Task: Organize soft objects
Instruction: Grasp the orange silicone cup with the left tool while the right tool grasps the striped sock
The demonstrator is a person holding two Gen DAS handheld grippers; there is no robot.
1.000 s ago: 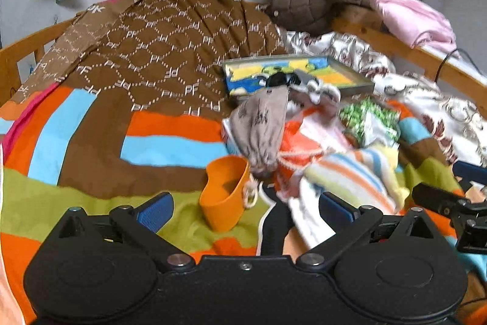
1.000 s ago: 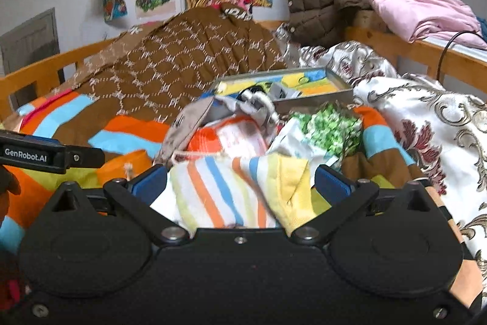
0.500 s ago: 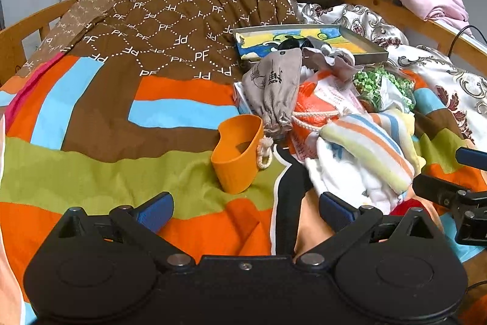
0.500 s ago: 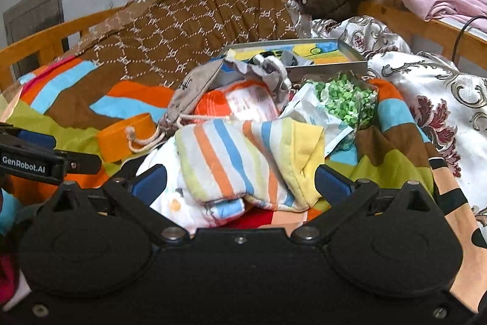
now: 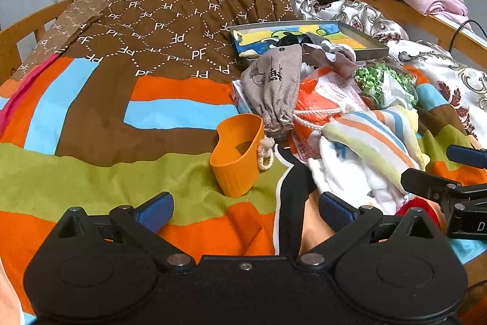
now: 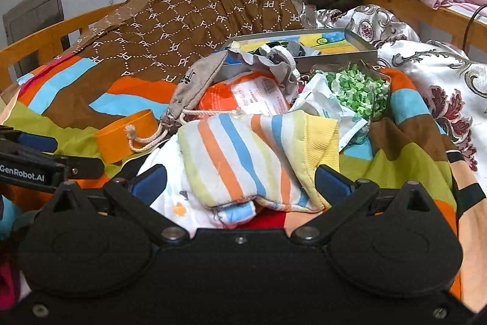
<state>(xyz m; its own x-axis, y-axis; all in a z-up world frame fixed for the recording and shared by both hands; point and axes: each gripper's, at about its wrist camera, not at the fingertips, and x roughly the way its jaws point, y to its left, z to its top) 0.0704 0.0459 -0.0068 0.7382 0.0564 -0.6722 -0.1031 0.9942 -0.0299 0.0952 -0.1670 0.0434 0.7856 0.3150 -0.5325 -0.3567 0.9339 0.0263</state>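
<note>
white cloth: partly under striped towel | tray: contents partly covered

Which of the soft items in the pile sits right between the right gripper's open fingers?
The striped folded cloth, banded in orange, blue and yellow-green. It lies directly ahead of the right gripper; the grey drawstring pouch and green-patterned bag lie farther back.

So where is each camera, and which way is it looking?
Left wrist: sits on the left gripper, looks across the bed at the orange cup; its open fingers and the right gripper show.
Right wrist: sits on the right gripper, looks at the striped cloth; its open fingers show.
Both share the grey pouch and tray.
</note>
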